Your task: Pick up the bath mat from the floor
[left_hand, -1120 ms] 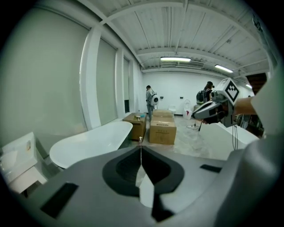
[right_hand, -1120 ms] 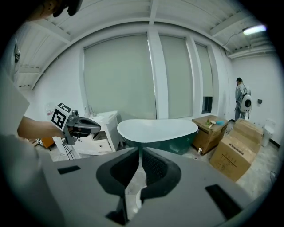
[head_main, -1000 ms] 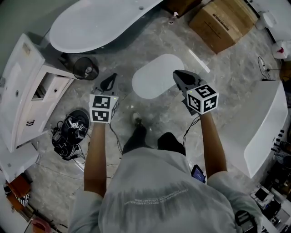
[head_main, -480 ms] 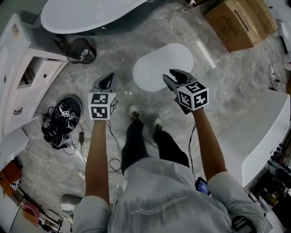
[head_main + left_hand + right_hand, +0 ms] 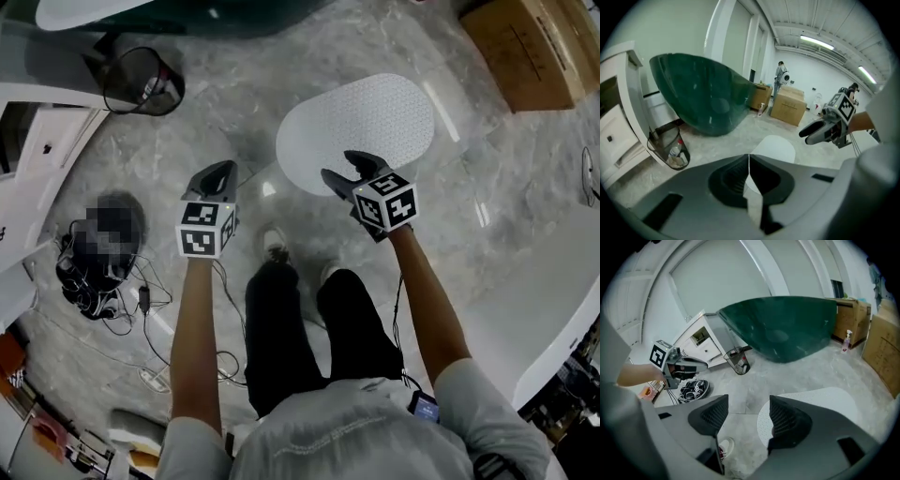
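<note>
Bath mat (image 5: 361, 127) on floor (image 5: 230, 117), bin (image 5: 141, 82) left, box (image 5: 530, 47) right

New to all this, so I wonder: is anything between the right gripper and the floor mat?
Nothing. The right gripper view shows the right gripper, jaws opening and empty, above bare floor and the bath mat.
</note>
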`<state>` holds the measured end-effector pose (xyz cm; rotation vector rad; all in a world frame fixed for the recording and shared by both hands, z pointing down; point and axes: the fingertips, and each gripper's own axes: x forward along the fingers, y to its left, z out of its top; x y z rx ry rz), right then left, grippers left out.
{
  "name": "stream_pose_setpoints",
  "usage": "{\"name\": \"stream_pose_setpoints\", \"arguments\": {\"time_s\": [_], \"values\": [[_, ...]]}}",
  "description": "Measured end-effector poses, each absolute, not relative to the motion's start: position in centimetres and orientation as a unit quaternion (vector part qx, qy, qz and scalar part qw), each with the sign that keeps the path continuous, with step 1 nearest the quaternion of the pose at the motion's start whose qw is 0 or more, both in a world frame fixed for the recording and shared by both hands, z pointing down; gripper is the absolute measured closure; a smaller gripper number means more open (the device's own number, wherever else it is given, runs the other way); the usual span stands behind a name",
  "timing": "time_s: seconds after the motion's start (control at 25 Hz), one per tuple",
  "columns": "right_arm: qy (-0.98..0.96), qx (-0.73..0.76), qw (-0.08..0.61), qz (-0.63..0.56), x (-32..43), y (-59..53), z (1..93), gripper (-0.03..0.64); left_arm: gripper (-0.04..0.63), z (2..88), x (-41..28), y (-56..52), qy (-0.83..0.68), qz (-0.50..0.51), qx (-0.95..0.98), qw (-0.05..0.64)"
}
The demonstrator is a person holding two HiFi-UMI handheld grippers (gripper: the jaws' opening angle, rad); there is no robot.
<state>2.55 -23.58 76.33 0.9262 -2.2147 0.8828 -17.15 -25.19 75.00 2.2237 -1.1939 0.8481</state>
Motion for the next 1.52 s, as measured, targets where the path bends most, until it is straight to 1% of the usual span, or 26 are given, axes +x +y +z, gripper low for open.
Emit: {"name": "stream_pose_setpoints", "arguments": {"time_s": [0.2, 0.36, 0.56, 0.68, 0.76, 0.84, 0.92, 1.16, 1.52], "values": [[-0.831, 0.337, 0.3, 0.326, 1.4, -24.2, 89.6, 0.299, 0.577, 86.8, -16.6, -26.0, -0.44, 0.306, 0.811, 0.234], [-0.834, 0.31, 0.32, 0.325, -0.6, -23.7, 98.4, 0.281, 0.577, 95.5, -16.6, -24.2, -0.431, 0.312, 0.813, 0.238], [-0.835, 0.288, 0.37, 0.286, -1.5, -23.2, 108.1, 0.265, 0.577, 103.3, -17.5, -23.2, -0.456, 0.291, 0.801, 0.258], [-0.837, 0.28, 0.366, 0.295, -2.7, -22.7, 111.6, 0.259, 0.577, 106.6, -18.3, -23.3, -0.485, 0.269, 0.785, 0.277], [-0.837, 0.275, 0.362, 0.303, -3.5, -22.0, 112.9, 0.255, 0.577, 107.6, -18.3, -22.7, -0.484, 0.276, 0.783, 0.276], [-0.836, 0.275, 0.374, 0.292, -4.1, -21.4, 113.9, 0.251, 0.577, 107.8, -17.9, -21.9, -0.469, 0.299, 0.79, 0.259], [-0.833, 0.279, 0.397, 0.264, -4.6, -21.3, 114.9, 0.243, 0.577, 107.4, -17.8, -21.3, -0.461, 0.304, 0.795, 0.251], [-0.809, 0.294, 0.47, 0.196, -4.5, -21.4, 117.8, 0.232, 0.577, 106.9, -18.1, -20.5, -0.466, 0.289, 0.794, 0.262], [-0.795, 0.324, 0.469, 0.206, -3.7, -21.8, 118.2, 0.232, 0.577, 107.5, -17.5, -20.4, -0.463, 0.286, 0.795, 0.266]]}}
